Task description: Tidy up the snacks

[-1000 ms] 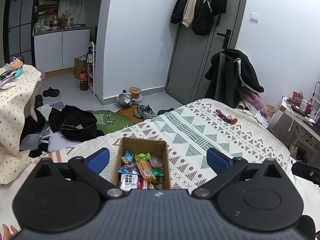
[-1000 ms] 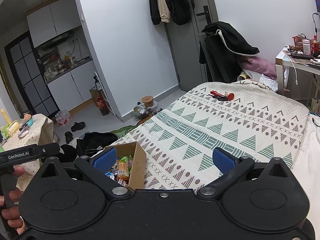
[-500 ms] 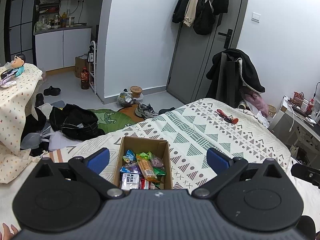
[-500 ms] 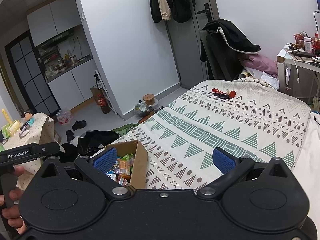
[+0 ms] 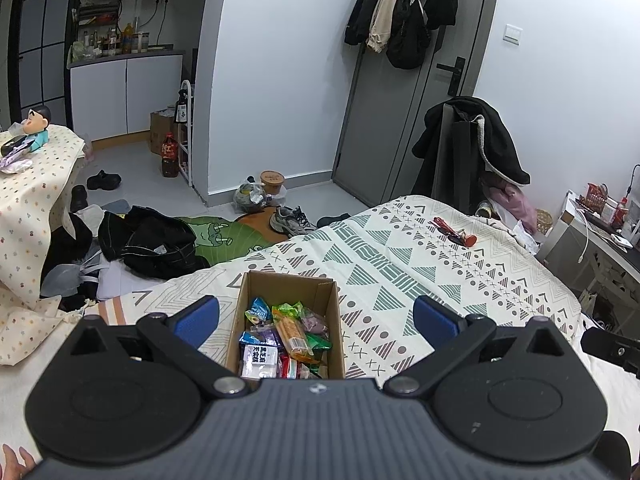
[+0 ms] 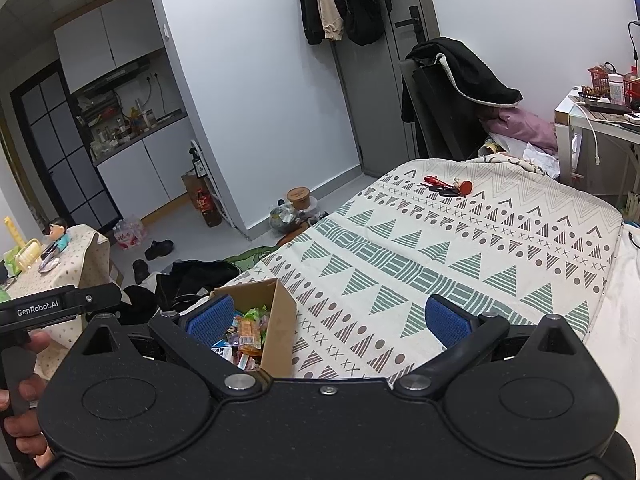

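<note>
Both grippers hang spread wide over the bed, gripping nothing: the left gripper (image 5: 316, 318) sits square above the cardboard box (image 5: 286, 280), its two blue pads either side of the opening, while the right gripper (image 6: 326, 320) floats off to the side, its left pad over the box's near corner and its right pad over the patterned bedspread (image 6: 460, 240). The snacks (image 5: 282, 340) all lie inside that one box, heaped in a loose jumble, and none lies out on the cover, which fits either a tidy-up that ends with everything boxed or a sort that has the packets coming out, so I won't call it. Whichever it is, good handling here means coming straight down, pinching one wrapper at its crimped end and not crushing the middle, and keeping clear of the box walls, which look light enough to slide. The count: one box, two open grippers, one long orange packet (image 5: 294, 334) on top, one white packet with dark print (image 5: 260, 358), at least two blue ones and two green ones, with more buried that I can't count. Far up the bed lies one small cluster of red and black things (image 6: 446, 188), too small to name.
</note>
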